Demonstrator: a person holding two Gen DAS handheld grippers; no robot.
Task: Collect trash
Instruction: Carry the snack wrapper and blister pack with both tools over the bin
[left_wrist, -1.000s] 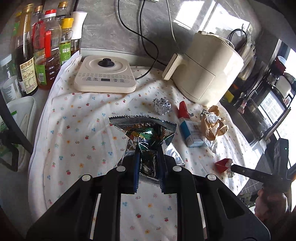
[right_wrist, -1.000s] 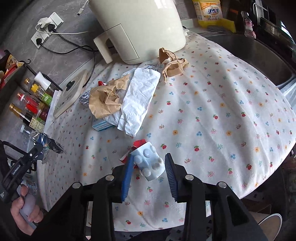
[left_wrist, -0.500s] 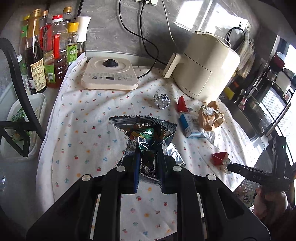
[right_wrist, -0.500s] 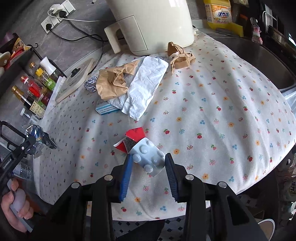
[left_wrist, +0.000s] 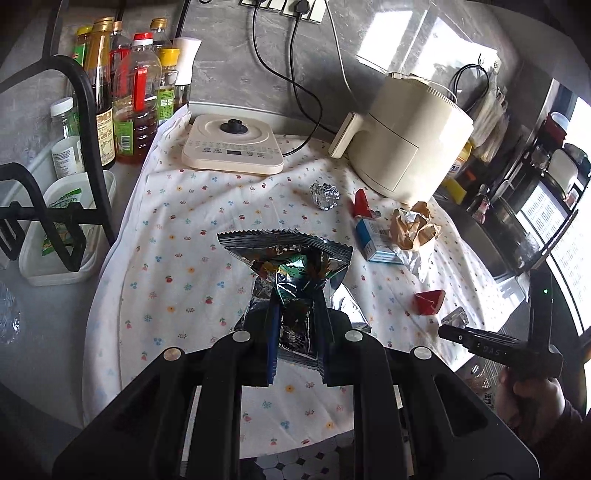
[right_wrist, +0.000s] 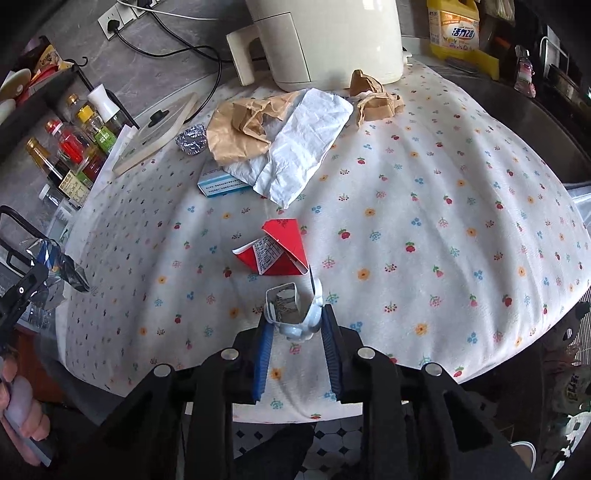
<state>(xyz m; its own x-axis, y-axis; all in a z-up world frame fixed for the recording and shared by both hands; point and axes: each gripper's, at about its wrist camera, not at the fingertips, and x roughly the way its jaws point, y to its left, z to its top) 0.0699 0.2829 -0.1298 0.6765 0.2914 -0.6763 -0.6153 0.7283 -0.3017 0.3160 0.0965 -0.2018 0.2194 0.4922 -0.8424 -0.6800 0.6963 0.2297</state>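
A silver foil snack bag (left_wrist: 284, 254) hangs crumpled above the flowered cloth (left_wrist: 177, 236), and my left gripper (left_wrist: 295, 306) is shut on its lower part. My right gripper (right_wrist: 295, 319) is closing at the table's near edge; its blue pads press a white blister pack (right_wrist: 284, 299), which is bent into a U. Just beyond it lies a red carton scrap (right_wrist: 280, 247). Farther back are a foil ball (right_wrist: 191, 138), a blue-and-white box (right_wrist: 218, 181), brown paper (right_wrist: 240, 129) and a white sheet (right_wrist: 303, 147).
A cream air fryer (left_wrist: 406, 144) and a flat cooker (left_wrist: 232, 147) stand at the back with cables to the wall. Bottles (left_wrist: 125, 96), a black rack (left_wrist: 92, 155) and a white tub (left_wrist: 62, 229) crowd the left. A sink (right_wrist: 517, 110) lies to the right.
The right gripper's jaws have narrowed on the blister pack and folded it, drawing it off the red scrap toward the table edge. The left gripper has pulled back with the bag.
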